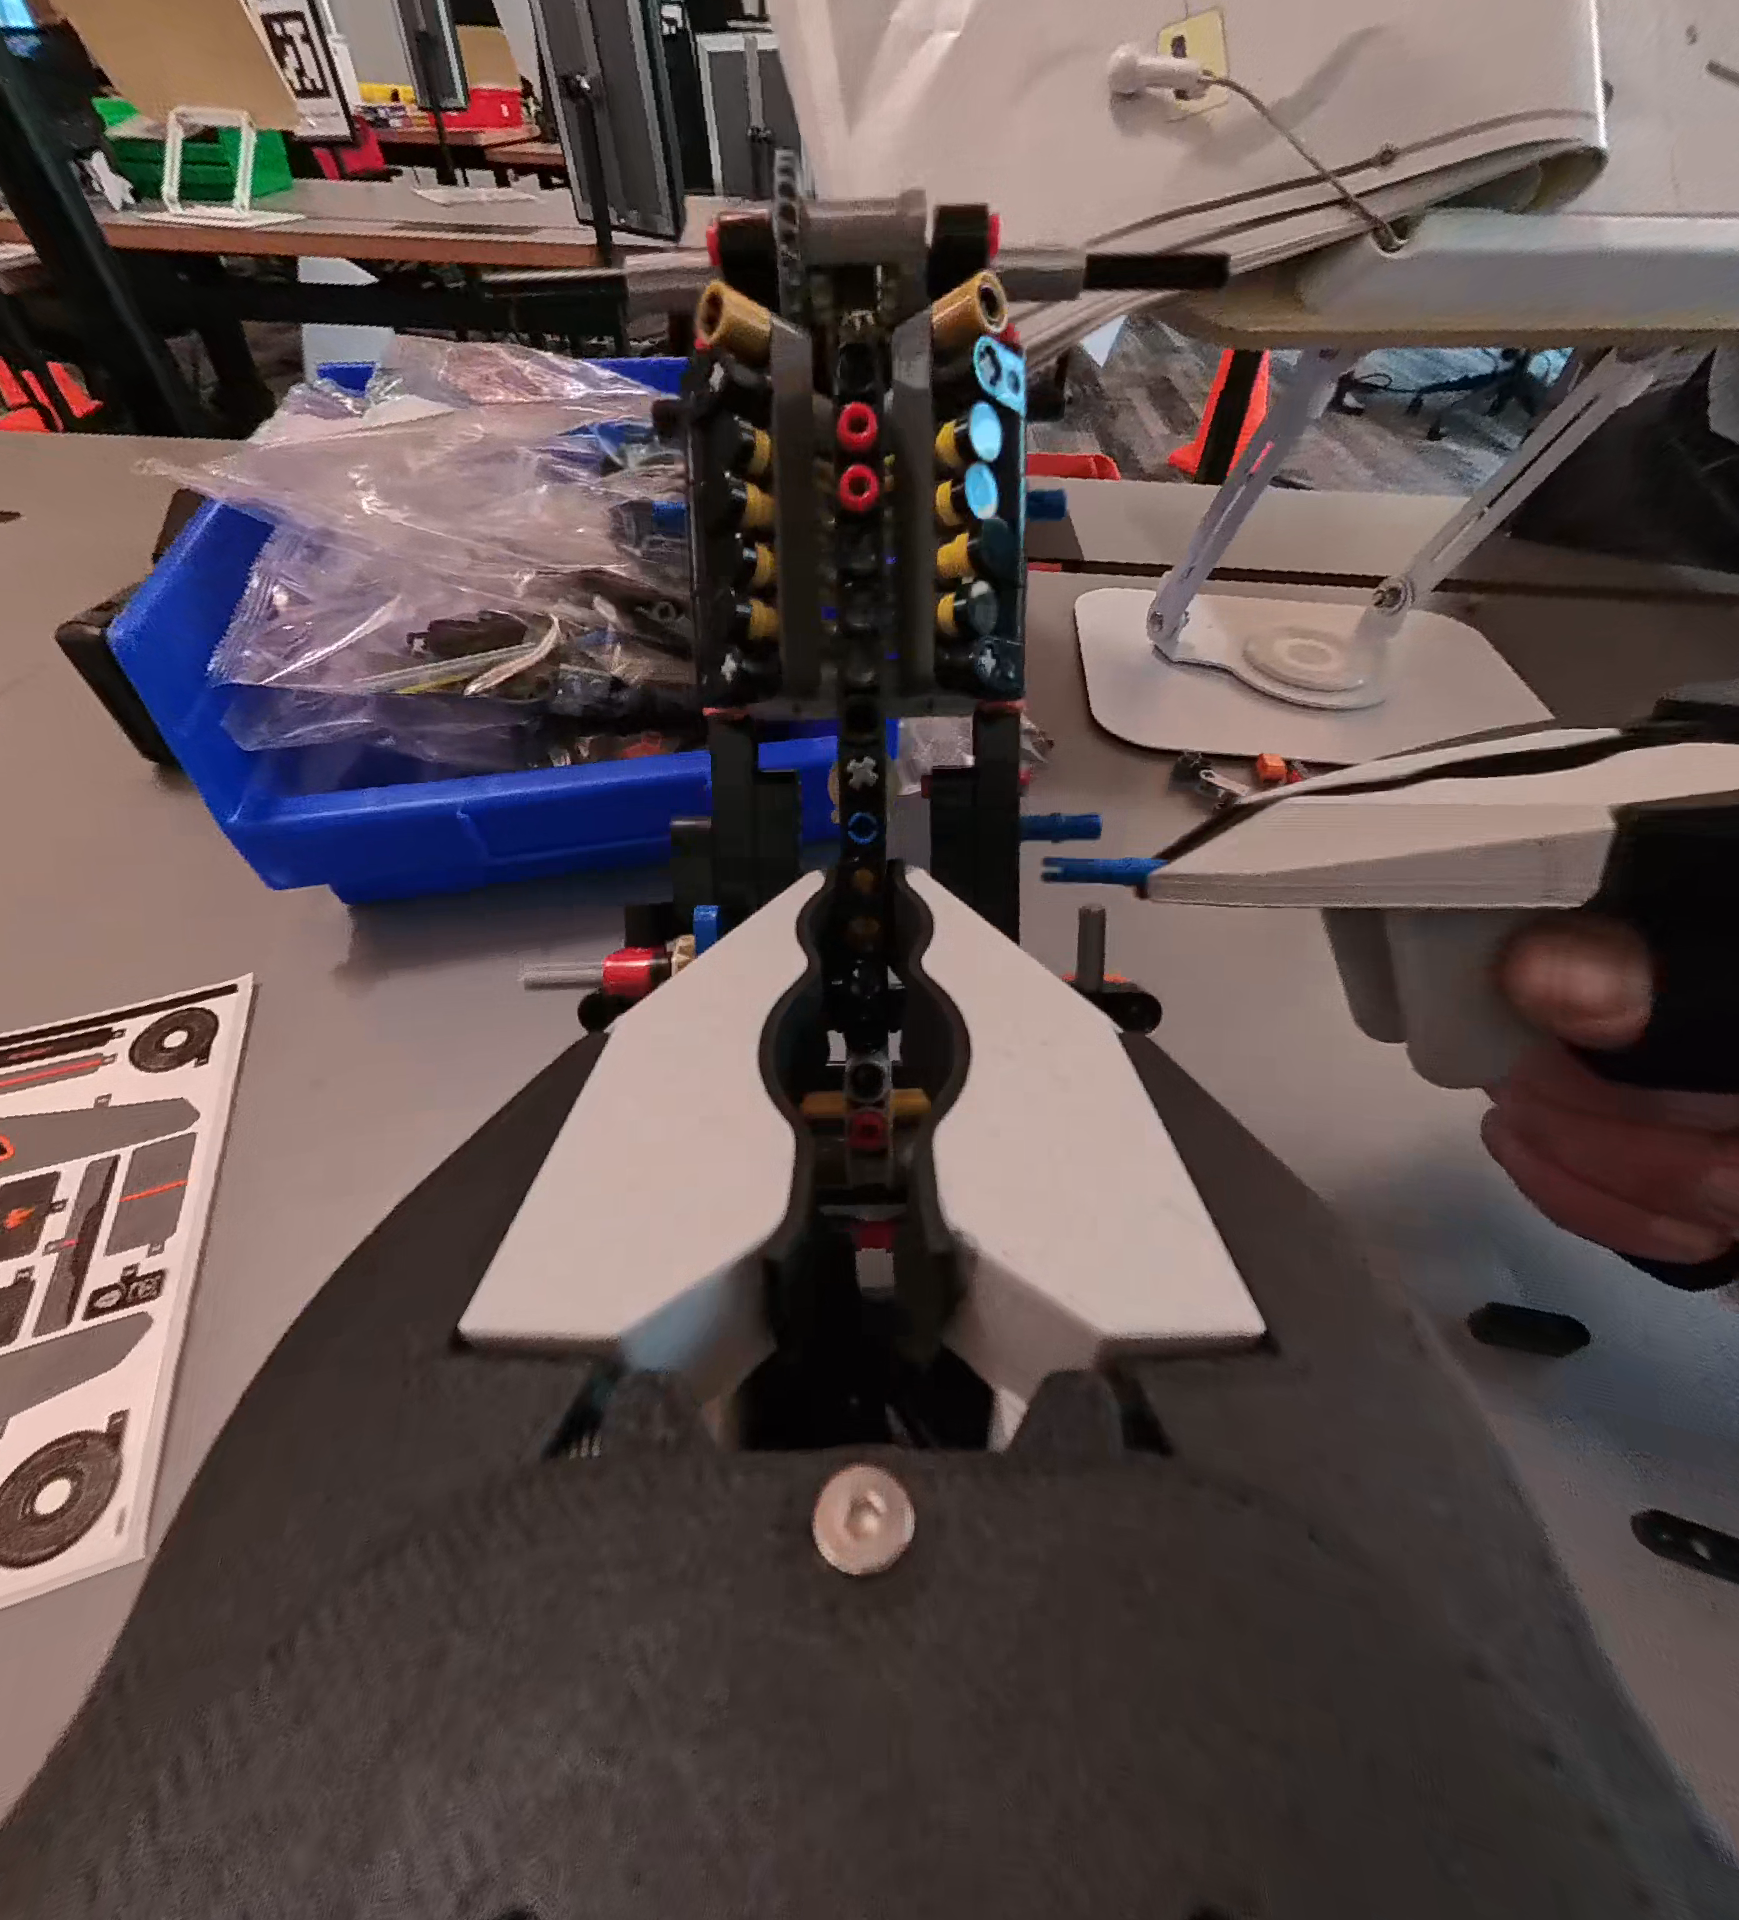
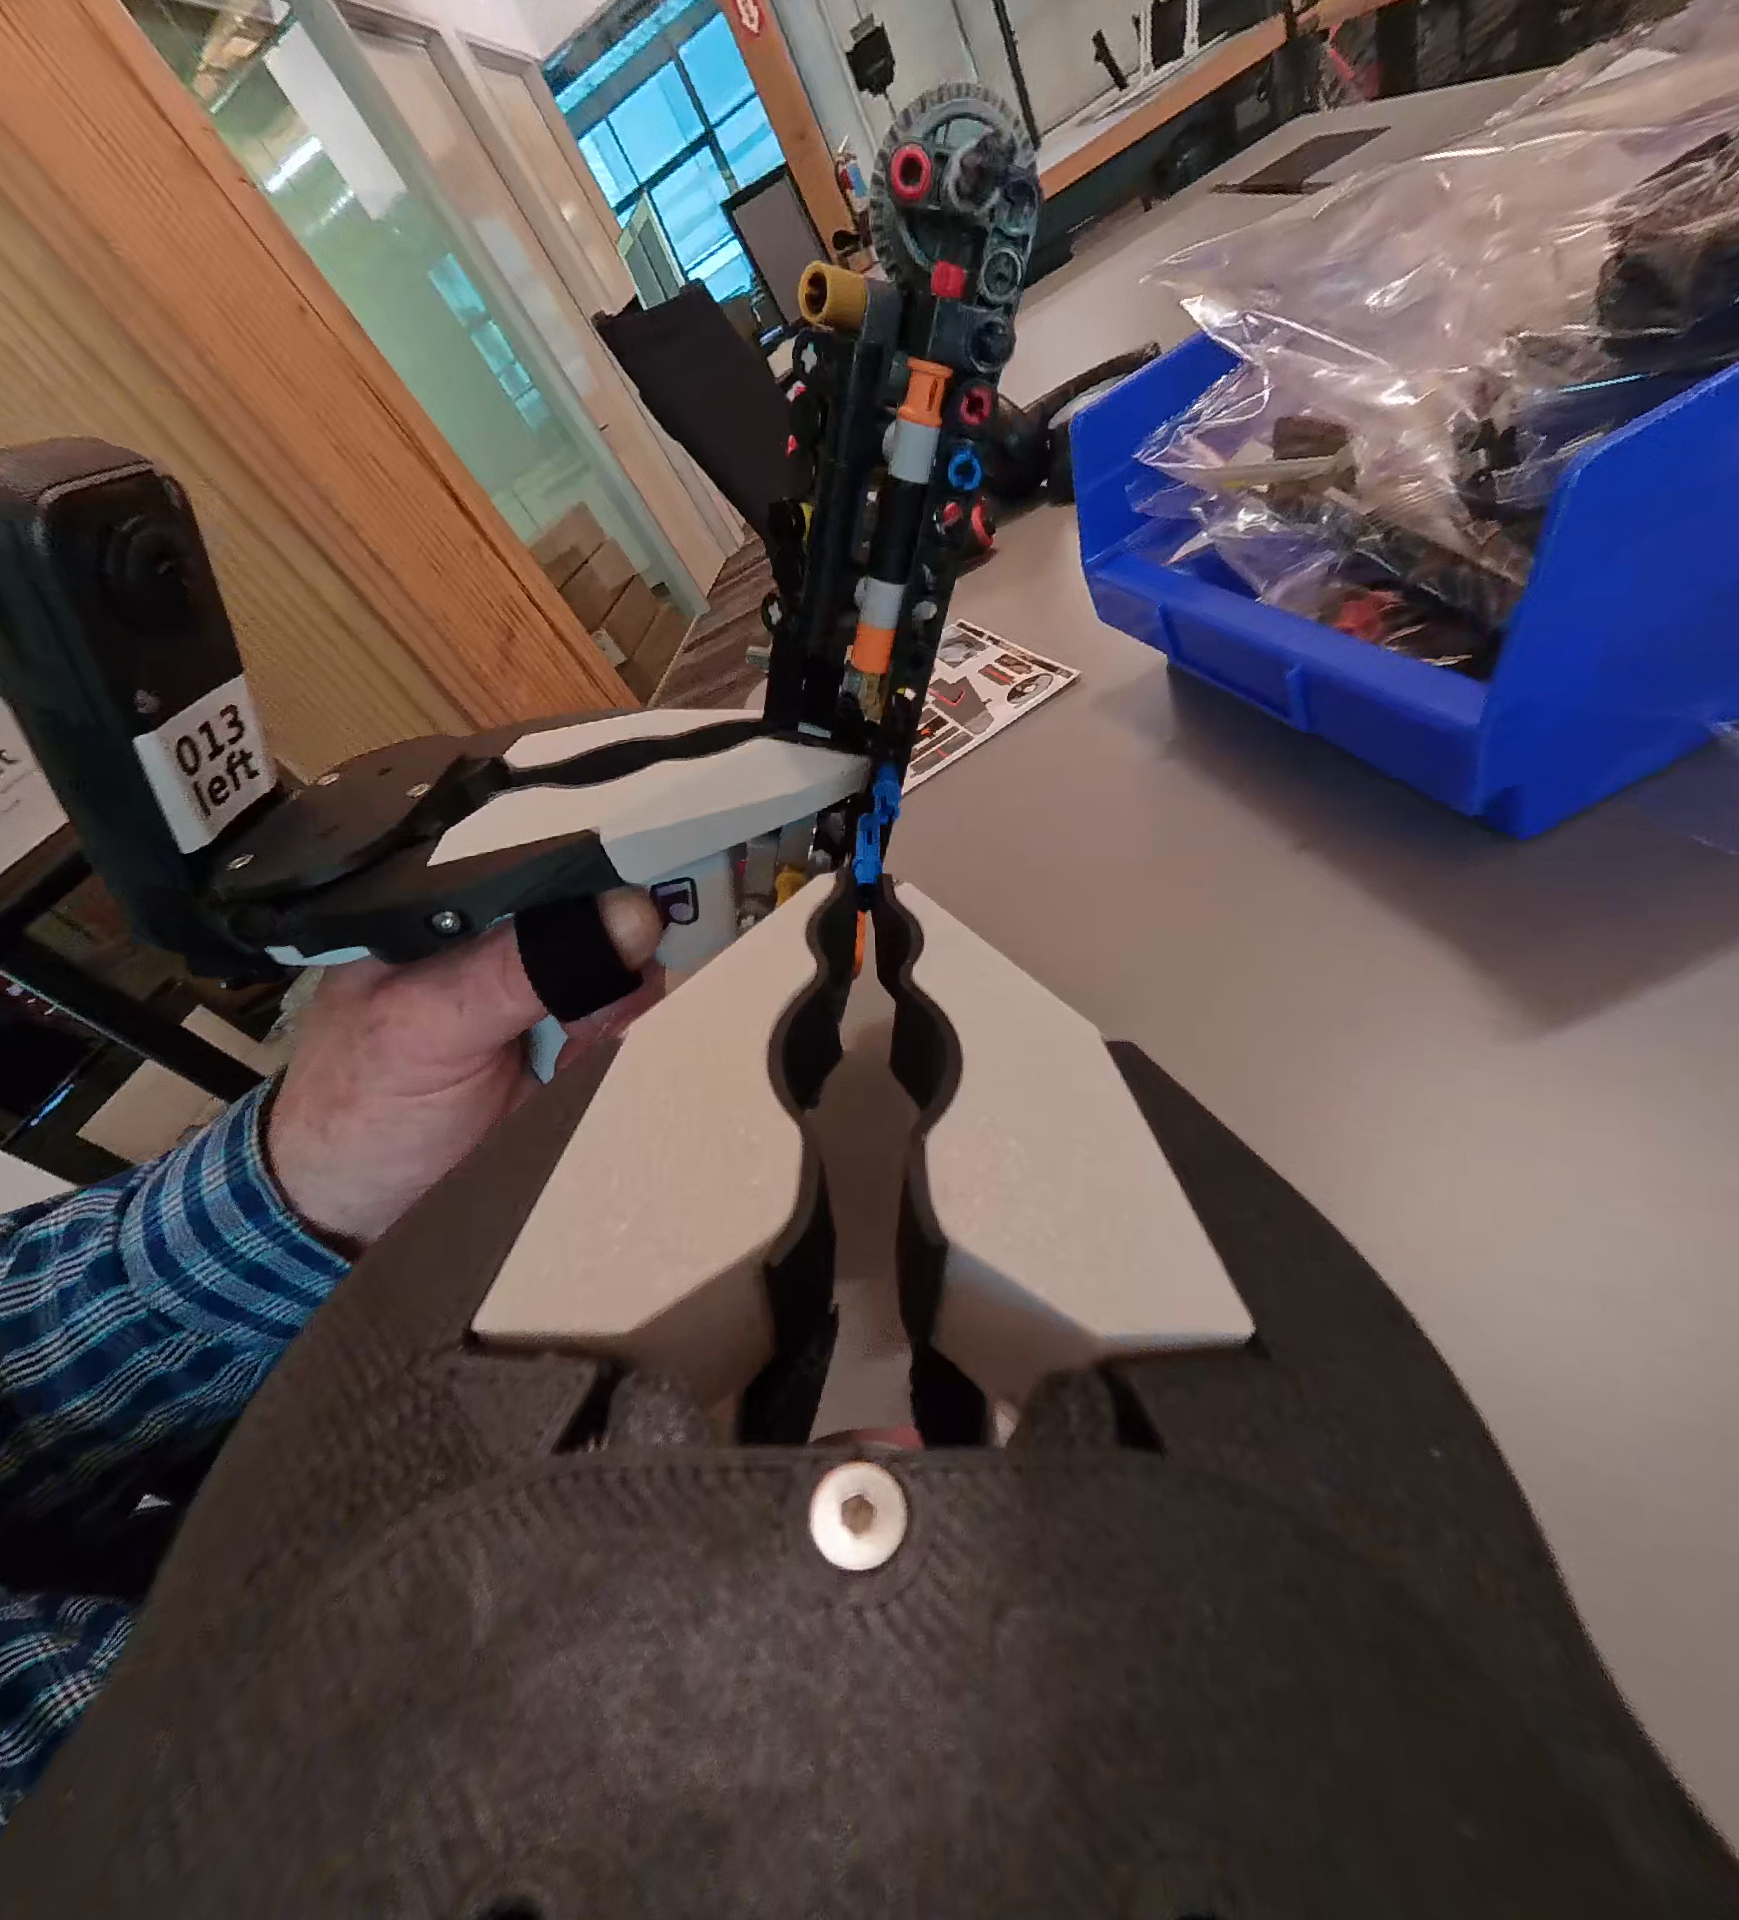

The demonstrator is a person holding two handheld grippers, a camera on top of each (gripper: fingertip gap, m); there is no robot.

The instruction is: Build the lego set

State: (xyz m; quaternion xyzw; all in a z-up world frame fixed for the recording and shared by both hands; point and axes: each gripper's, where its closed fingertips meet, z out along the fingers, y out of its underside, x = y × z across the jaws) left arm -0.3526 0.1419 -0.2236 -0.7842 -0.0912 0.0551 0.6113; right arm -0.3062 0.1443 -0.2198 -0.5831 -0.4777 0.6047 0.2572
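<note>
Above the middle of the grey table (image 1: 221, 883) our left gripper (image 1: 863, 904) clamps the lego assembly (image 1: 860, 488) upright by its lower end. Our right gripper (image 2: 863, 894) pinches a blue pin (image 2: 870, 821), its tip close beside the assembly's side. The engine-like core looks built; we judge plenty remains, since the blue bin (image 2: 1364, 665) by the far edge holds bagged parts and the sticker sheet (image 1: 44, 1278) looks unused.

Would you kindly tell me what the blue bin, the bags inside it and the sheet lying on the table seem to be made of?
The blue bin looks like moulded hard plastic: smooth, slightly glossy walls with a rolled rim. The bags appear to be thin clear plastic film, crinkled and catching glare. The sheet seems to be glossy printed paper, probably stickers, lying flat on the table.
</note>
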